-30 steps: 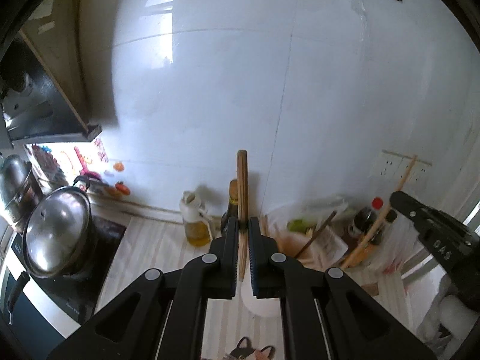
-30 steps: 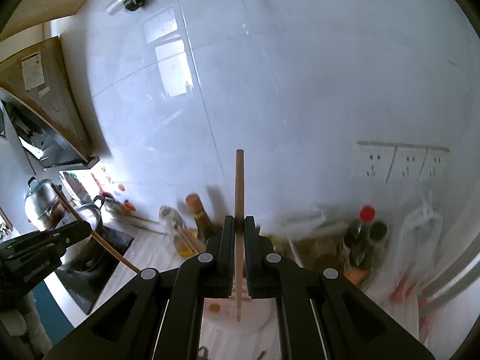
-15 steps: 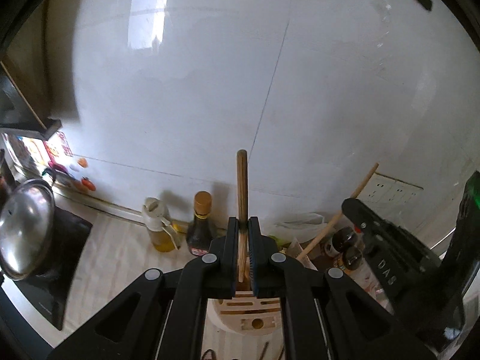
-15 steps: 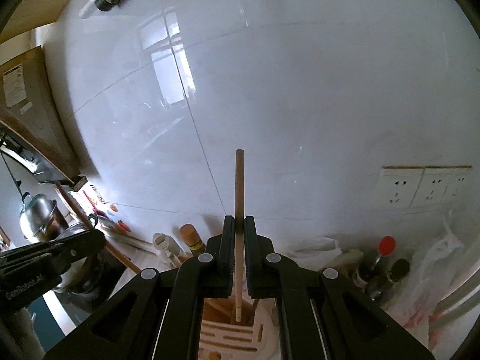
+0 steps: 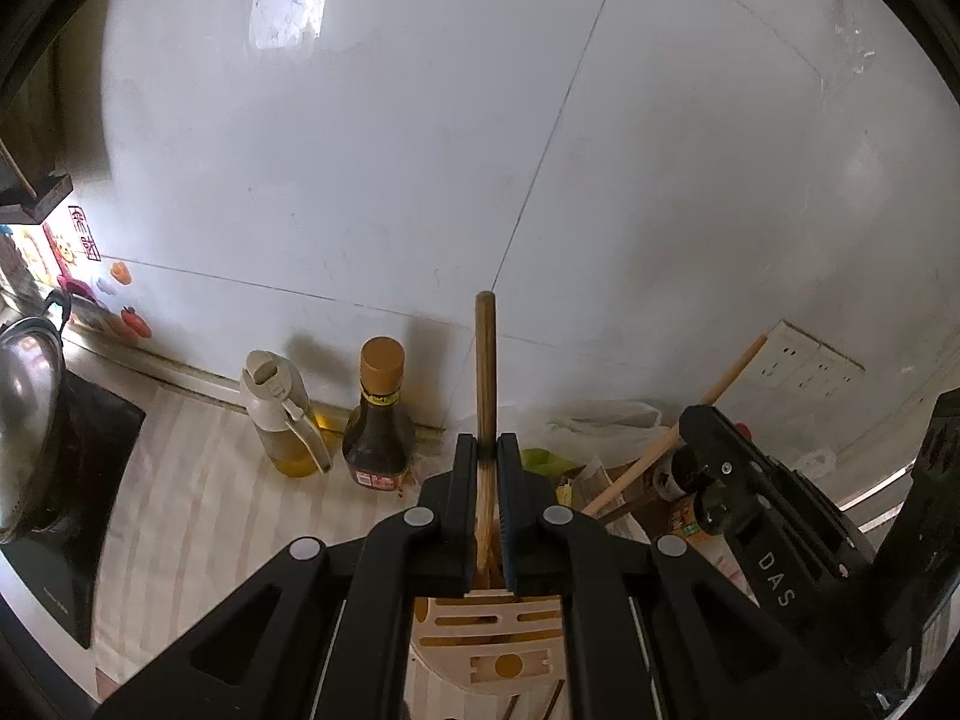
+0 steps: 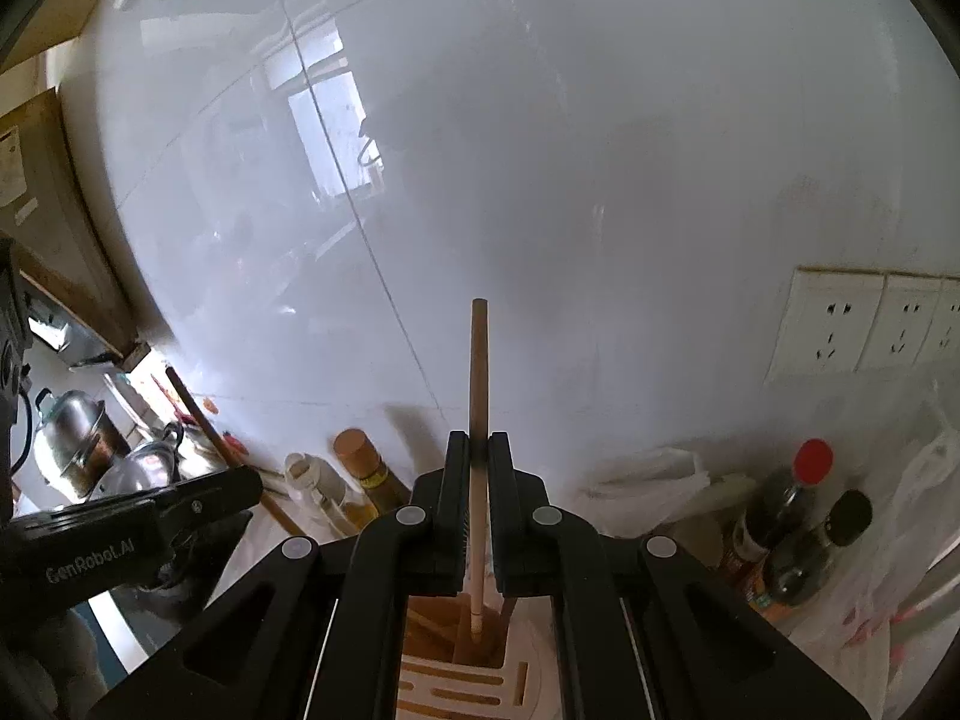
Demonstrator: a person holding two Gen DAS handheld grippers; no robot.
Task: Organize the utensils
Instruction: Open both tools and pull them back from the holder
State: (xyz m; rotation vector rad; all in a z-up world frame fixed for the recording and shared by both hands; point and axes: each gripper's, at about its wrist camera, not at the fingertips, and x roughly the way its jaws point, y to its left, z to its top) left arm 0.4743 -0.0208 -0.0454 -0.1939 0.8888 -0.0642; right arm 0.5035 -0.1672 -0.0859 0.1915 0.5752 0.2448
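Above the utensil holder (image 5: pixel 486 636), both grippers, left (image 5: pixel 486 450) and right (image 6: pixel 478 450), keep jaws clamped on wooden sticks (image 5: pixel 485 360).

Glossy white wall tiles (image 5: pixel 420 150), matt wooden stick (image 5: pixel 485 360), shiny steel pot (image 5: pixel 27 420), matt black plastic tongs (image 5: pixel 486 468).

A dark brown wooden chopstick (image 5: pixel 485 372) stands upright, its rounded top above and its lower end over the square well at the back of a cream slotted utensil holder (image 5: pixel 486 648). A paler, thinner chopstick (image 6: pixel 478 384) also stands upright, its tip down inside that same brown-lined well (image 6: pixel 480 630). The holder's lid has long horizontal slots.
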